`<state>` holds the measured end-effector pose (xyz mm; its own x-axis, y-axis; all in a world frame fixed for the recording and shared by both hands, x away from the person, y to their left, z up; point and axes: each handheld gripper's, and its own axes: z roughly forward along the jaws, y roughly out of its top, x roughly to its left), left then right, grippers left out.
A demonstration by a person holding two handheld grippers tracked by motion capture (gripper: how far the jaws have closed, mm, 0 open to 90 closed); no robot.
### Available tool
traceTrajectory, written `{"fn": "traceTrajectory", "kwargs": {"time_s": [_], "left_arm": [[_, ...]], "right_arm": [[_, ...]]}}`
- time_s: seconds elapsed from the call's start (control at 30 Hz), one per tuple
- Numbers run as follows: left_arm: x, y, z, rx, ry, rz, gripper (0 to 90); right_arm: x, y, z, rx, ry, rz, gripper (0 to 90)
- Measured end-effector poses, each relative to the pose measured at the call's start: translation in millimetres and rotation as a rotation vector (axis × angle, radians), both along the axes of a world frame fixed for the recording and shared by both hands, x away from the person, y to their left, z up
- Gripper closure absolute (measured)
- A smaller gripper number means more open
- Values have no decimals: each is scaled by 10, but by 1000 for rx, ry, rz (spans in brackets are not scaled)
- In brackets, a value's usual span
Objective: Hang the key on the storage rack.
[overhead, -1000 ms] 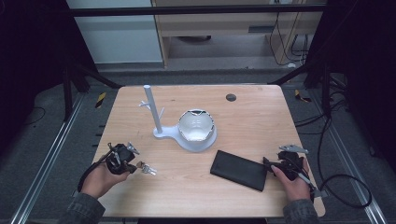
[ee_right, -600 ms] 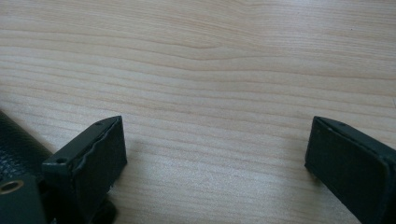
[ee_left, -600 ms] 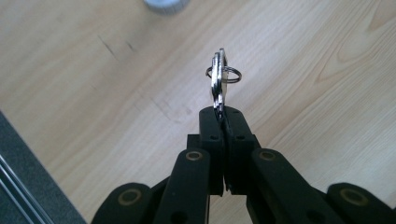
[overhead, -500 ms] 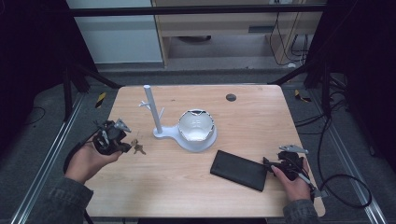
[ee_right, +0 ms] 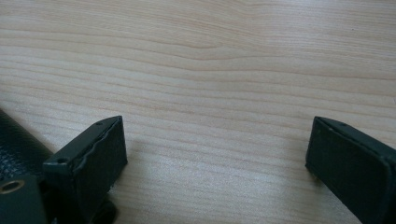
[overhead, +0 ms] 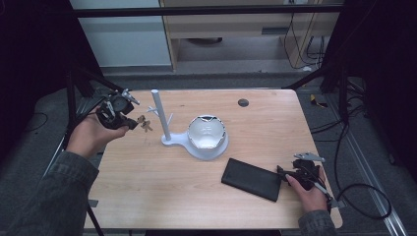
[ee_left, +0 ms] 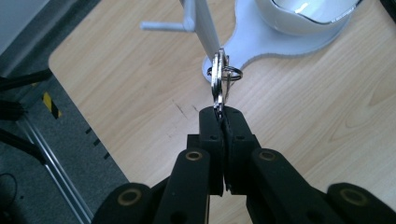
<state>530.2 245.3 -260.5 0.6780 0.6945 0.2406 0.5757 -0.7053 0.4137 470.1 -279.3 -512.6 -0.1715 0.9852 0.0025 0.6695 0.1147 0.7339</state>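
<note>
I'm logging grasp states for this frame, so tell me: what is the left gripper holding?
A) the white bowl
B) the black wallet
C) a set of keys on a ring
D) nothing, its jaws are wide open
C: in the left gripper view the left gripper has its jaws shut on the keys, which hang in front of the white stand, while the black wallet lies on the table.

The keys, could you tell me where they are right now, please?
In the high view the keys hang from the shut left gripper above the table's far-left area, just left of the white stand.
</note>
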Motion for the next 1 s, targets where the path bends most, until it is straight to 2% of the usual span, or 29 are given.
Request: {"fn": "traceTrajectory", "kwargs": {"time_s": [0.2, 0.47, 1.0], "left_arm": [[78, -38, 21, 6, 0, 8, 882], [148, 14, 33, 7, -5, 36, 882], [234, -36, 50, 27, -13, 45, 881]], "right_arm": [[0, -2, 0, -2, 0, 1, 53], [0, -1, 0, 0, 0, 2, 53], [-1, -2, 0, 0, 0, 2, 54]]}}
